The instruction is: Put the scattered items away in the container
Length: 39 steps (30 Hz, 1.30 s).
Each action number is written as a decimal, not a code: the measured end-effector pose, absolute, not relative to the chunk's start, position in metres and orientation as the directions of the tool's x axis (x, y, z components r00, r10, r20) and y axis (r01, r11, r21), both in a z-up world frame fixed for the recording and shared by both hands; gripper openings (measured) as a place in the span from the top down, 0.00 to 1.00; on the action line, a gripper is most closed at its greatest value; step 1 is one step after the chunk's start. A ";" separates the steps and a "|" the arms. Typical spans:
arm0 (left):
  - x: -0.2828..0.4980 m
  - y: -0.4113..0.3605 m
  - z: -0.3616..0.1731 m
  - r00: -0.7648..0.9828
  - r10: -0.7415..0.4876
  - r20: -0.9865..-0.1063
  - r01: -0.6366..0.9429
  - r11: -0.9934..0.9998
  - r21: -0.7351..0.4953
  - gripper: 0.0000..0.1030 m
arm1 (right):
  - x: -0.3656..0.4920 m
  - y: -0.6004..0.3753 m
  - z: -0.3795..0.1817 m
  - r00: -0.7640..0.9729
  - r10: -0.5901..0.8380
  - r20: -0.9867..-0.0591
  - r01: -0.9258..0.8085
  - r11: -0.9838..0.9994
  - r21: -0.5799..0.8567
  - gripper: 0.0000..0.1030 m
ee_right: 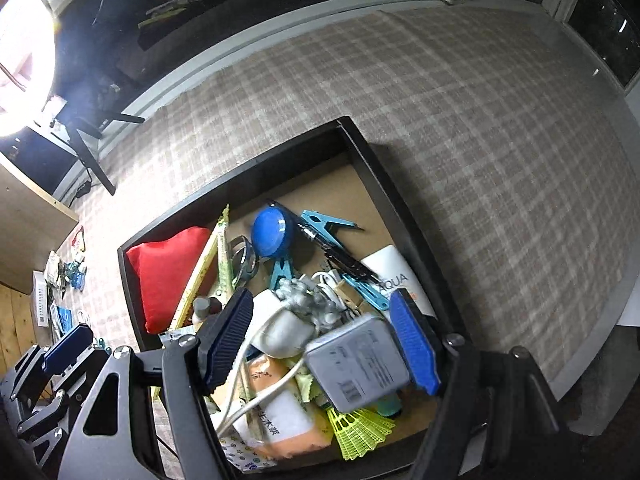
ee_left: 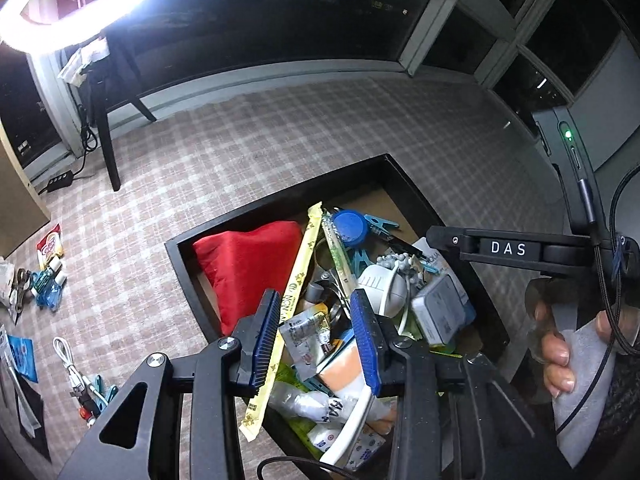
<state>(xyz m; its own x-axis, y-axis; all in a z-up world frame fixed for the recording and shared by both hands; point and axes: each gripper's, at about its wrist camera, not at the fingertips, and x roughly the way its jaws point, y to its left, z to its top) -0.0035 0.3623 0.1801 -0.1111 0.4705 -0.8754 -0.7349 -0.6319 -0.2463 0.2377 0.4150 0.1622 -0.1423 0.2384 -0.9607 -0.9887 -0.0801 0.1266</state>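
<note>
A black open box (ee_left: 280, 196) (ee_right: 240, 172) sits on the plaid carpet, crowded with items: a red pouch (ee_left: 248, 268) (ee_right: 168, 276), a blue round lid (ee_right: 270, 232), teal clips, a white charger (ee_right: 280, 332) with its cable, and a grey tin (ee_right: 356, 364). My left gripper (ee_left: 315, 304) hangs open over the box. A silvery sachet (ee_left: 306, 334) lies loose below its jaws, among the other items. My right gripper (ee_right: 320, 308) stands wide open above the charger and grey tin, gripping neither. Still on the carpet at the left lie a white cable (ee_left: 68, 360), blue packets (ee_left: 20, 352) and small clips (ee_left: 48, 288).
A person's hand (ee_left: 560, 356) holds the right gripper's handle beside the box. A bright ring light (ee_left: 80, 4) on a dark stand (ee_left: 108, 140) is at the back left, with a power strip (ee_left: 60, 180) and wooden furniture (ee_right: 28, 216). A window frame borders the carpet.
</note>
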 end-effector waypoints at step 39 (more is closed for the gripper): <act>-0.153 0.029 0.112 -0.276 0.164 -0.947 -0.258 -0.962 -0.091 0.70 | -0.106 0.336 0.133 -0.297 0.076 -0.952 -0.782 -0.592 0.196 0.35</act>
